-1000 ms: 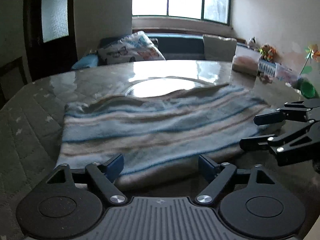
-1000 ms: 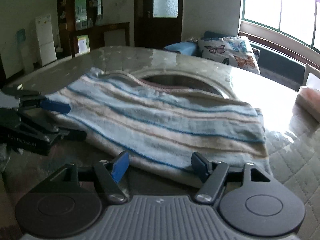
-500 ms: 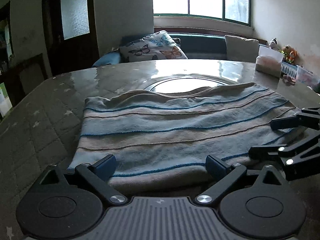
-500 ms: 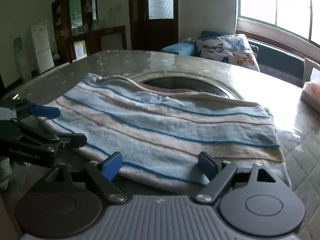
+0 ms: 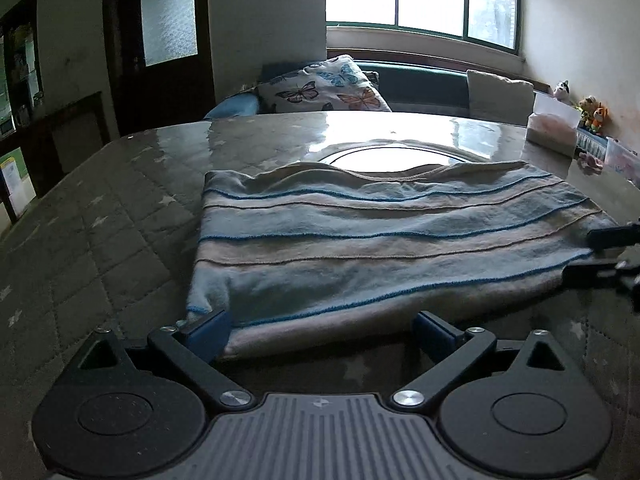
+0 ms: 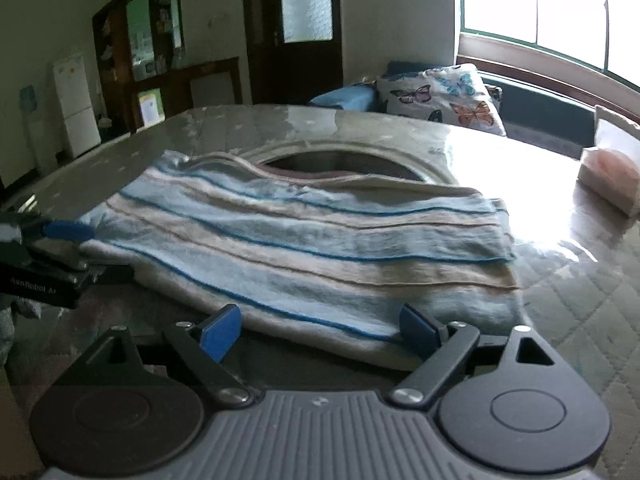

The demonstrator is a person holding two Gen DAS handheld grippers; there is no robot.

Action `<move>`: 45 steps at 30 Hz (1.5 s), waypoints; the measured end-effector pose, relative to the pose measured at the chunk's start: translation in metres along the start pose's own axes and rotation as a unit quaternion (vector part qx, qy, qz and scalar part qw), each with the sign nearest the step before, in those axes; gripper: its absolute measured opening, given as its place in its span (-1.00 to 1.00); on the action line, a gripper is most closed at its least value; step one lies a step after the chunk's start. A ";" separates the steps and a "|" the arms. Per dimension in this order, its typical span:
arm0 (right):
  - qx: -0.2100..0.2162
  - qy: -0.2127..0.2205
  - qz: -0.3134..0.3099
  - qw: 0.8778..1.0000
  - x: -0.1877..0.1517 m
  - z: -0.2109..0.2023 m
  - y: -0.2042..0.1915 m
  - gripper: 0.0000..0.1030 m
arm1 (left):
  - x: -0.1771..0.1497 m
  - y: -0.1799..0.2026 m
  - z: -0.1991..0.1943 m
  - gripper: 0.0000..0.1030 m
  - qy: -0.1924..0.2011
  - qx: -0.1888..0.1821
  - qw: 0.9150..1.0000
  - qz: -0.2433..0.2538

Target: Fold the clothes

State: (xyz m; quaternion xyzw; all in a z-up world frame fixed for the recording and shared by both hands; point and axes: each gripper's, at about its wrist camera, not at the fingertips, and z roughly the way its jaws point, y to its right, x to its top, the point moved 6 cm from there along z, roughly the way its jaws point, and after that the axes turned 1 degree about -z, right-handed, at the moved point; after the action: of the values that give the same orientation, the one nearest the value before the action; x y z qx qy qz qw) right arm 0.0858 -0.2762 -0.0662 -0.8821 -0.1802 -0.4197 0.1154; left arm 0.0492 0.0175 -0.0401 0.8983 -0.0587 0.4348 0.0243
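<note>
Left fingers: the left gripper (image 5: 322, 330) has its blue pads (image 5: 210, 330) spread wide apart, one at each side of a stretch of the near hem of the striped garment (image 5: 380, 248); nothing is pinched between them.
Right fingers: the right gripper (image 6: 320, 326) is likewise spread, its pads (image 6: 222, 326) just at the near hem of the same garment (image 6: 304, 252), holding nothing.
Garment: a blue, beige and white striped knit, lying flat and already doubled over, on the quilted tabletop (image 5: 100, 240); its far edge overlaps the round glass inset (image 5: 384, 158) in the table's middle.
Gripper positions: each sits at the near hem, the left one toward the garment's left corner, the right one toward its right end; each gripper shows at the garment's side edge in the other's view.
Beyond the garment: a butterfly cushion (image 5: 324, 90) and a window behind the table; a tissue pack (image 6: 608, 176) on the table, well apart from the garment on its right.
Step in hand: judged to be lining up for a grasp of the near hem, before another fold.
Next move calls for: both grippers easing forward so the hem sits between the pads, closing through all layers, then lifting together and evenly so the fold lands square.
</note>
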 end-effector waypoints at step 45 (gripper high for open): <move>-0.019 -0.041 0.202 0.978 -0.076 -0.098 0.089 -0.82 | -0.026 -0.071 -0.064 -0.68 -0.070 -0.117 0.986 -0.094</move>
State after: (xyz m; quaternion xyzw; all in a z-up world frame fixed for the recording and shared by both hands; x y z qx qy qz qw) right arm 0.0096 -0.4086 -0.0695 -0.9186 0.0049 -0.3548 0.1739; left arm -0.0073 0.0962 -0.0204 0.9191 -0.0263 0.3567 0.1652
